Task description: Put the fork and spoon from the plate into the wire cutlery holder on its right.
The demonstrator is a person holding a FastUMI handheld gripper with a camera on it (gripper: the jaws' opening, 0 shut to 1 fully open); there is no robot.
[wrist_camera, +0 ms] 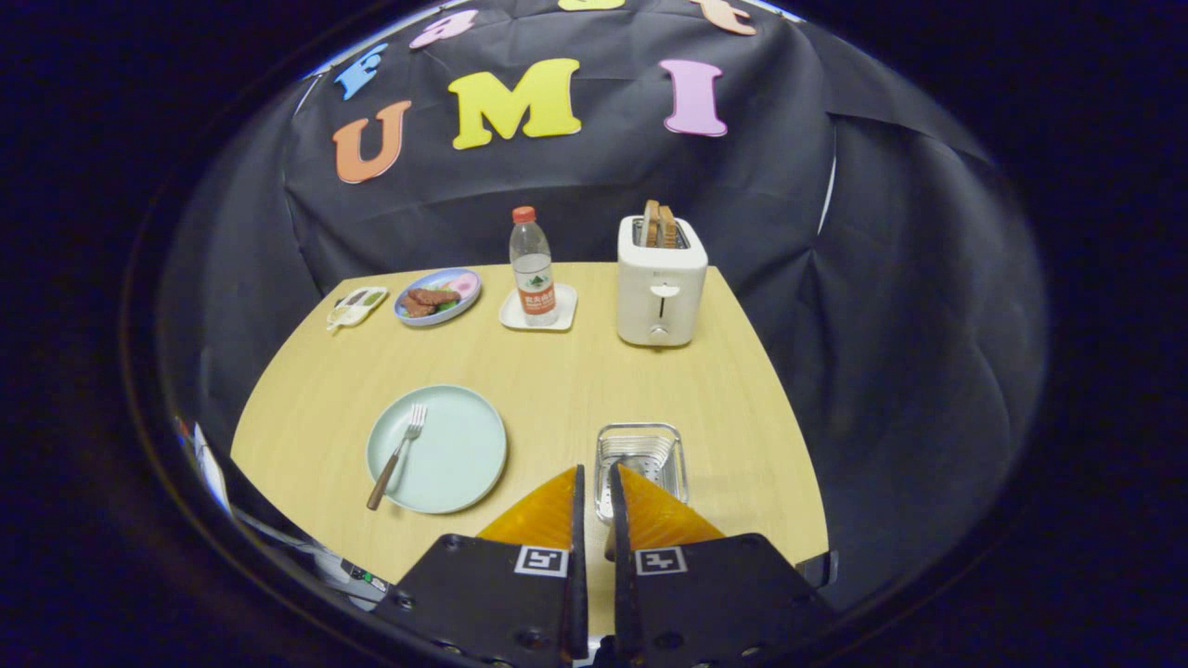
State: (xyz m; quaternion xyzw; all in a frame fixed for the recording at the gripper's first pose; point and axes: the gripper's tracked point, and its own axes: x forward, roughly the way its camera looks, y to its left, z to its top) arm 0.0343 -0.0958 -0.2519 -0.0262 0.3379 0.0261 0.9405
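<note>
A pale green plate [455, 464] lies on the wooden table to the left of my fingers. On it rests a fork [397, 455] with a brown handle, tines pointing away. The wire cutlery holder [640, 436] stands to the right of the plate, just ahead of my fingertips. My gripper [597, 471] hovers over the holder's near left corner, its fingers almost together. A thin spoon [610, 543] with a brown handle end runs up the narrow gap between them, pointing into the holder. Its bowl is hard to make out against the wire.
At the back of the table stand a white toaster [661, 288] with bread slices, a water bottle [532, 264] on a white coaster, a blue plate of food [438, 297] and a small white tray [356, 306]. The table's right edge runs close to the holder.
</note>
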